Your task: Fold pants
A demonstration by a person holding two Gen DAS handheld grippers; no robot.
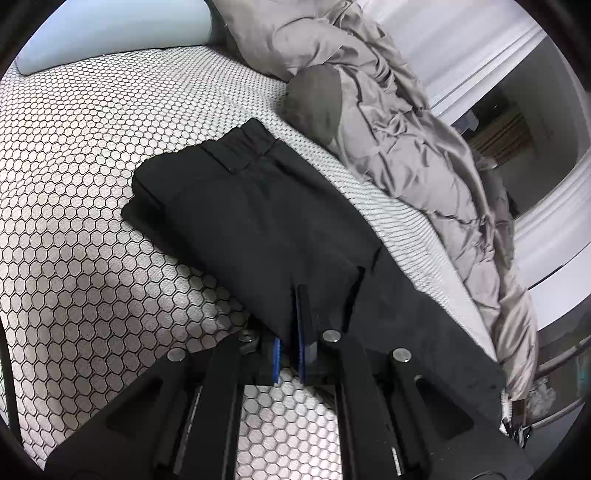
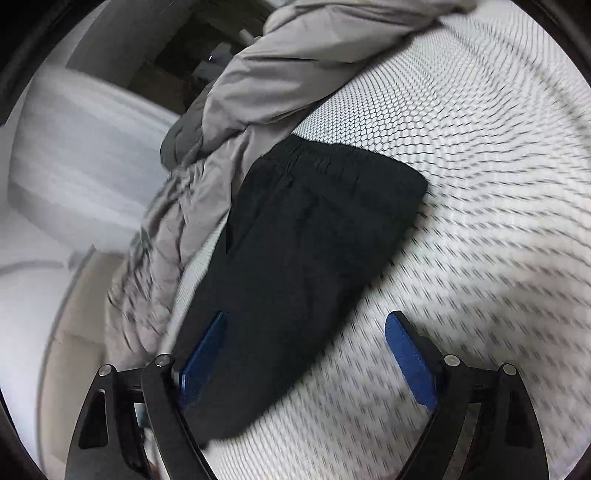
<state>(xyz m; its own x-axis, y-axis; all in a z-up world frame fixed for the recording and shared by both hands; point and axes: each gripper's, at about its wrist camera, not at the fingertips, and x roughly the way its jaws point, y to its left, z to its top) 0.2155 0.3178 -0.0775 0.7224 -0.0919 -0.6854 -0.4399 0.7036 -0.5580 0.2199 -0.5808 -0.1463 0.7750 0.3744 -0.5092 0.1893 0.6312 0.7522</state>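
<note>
So your pants (image 1: 255, 221) lie halved lengthwise on the bed (image 1: 74, 184); left gripper (image 1: 291, 332) jaws clamp the leg end, right gripper (image 2: 306, 354) jaws gape apart, cross-folds remain.

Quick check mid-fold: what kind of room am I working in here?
Most likely a bedroom. The black pants lie on a mattress with a honeycomb-pattern cover, a rumpled grey duvet is bunched along its edge, and a pale blue pillow sits at the far end.
</note>
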